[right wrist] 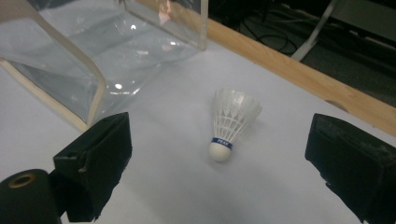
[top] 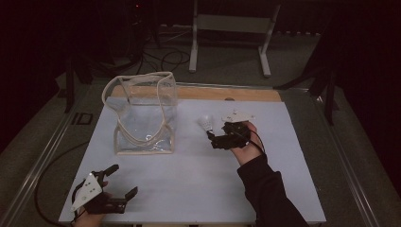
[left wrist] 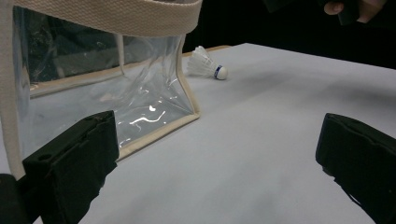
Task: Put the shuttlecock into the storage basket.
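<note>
I have the right gripper [top: 213,137] lined up on the shuttlecock [right wrist: 230,122], which lies on its side on the white table [top: 198,184] just right of the clear tote bag [top: 144,113], its cork pointing back at me, so the spread jaws can close on it from either side; they stand wide apart and touch nothing. The left gripper [top: 124,178] waits near the table's front-left corner facing the bag, jaws likewise released and empty, presumably ready to steady the bag's rim.

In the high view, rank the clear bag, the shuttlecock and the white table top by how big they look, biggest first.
1. White table top, the largest by far.
2. Clear bag, standing on it.
3. Shuttlecock, the smallest, lying just ahead of the right gripper, whose fingers are open.
</note>
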Demonstrator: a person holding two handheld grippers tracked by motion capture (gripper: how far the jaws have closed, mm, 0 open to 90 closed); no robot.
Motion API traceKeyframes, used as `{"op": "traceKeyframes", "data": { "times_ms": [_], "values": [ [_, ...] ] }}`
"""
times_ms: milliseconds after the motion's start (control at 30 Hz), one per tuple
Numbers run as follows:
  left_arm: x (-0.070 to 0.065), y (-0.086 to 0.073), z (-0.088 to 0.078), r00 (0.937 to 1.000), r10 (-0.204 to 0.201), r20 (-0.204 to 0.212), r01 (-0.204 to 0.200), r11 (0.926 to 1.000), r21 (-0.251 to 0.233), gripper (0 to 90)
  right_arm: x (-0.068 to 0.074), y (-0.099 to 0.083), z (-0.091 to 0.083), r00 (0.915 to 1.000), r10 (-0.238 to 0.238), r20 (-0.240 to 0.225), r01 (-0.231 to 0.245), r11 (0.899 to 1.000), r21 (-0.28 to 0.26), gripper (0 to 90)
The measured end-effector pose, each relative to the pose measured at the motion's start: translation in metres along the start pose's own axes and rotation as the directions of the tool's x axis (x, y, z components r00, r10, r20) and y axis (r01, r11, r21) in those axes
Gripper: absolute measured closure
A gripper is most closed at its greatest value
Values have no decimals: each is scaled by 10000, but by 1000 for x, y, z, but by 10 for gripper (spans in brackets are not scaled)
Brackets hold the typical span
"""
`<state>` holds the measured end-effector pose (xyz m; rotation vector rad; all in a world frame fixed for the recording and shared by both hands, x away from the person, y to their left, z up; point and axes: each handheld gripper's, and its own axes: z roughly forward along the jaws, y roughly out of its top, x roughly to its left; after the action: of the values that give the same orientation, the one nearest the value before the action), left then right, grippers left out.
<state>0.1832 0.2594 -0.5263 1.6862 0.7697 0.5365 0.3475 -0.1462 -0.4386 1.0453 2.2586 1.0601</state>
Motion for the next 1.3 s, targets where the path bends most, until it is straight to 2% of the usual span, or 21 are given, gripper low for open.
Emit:
{"op": "traceKeyframes", "data": {
  "times_ms": [200, 267, 400, 767, 867, 967, 1100, 1300],
  "values": [
    [0, 0, 0, 10000, -10, 17, 10, 10000, 22, 3, 2, 1, 11, 9999, 117, -8, -117, 9989, 453, 73],
    [0, 0, 0, 10000, -1, 20, 1, 10000, 21, 3, 1, 2, 14, 9994, 347, -71, -343, 9978, 572, 73],
    [0, 0, 0, 10000, -8, 25, 8, 10000, 18, 3, 0, 3, 19, 9989, 460, -19, -457, 9960, 766, 73],
    [0, -1, 0, 10000, -28, 42, 28, 10000, 7, 3, -1, 4, 31, 9951, 988, 2, -977, 9846, 1447, 73],
    [1, -1, 0, 10000, -42, 43, 42, 10000, 7, 3, -3, 3, 36, 9929, 1193, 20, -1174, 9742, 1925, 73],
    [1, -1, 0, 10000, -32, 44, 32, 10000, 5, 3, -3, 3, 40, 9919, 1262, 124, -1259, 9685, 2149, 74],
    [1, -1, 0, 10000, -62, 54, 62, 10000, -16, 3, -4, 3, 45, 9915, 1202, 498, -1289, 9607, 2458, 73],
    [1, -1, -1, 10000, -83, 53, 84, 10000, -27, 3, -7, 3, 52, 9883, 1402, 605, -1517, 9461, 2860, 74]
  ]
}}
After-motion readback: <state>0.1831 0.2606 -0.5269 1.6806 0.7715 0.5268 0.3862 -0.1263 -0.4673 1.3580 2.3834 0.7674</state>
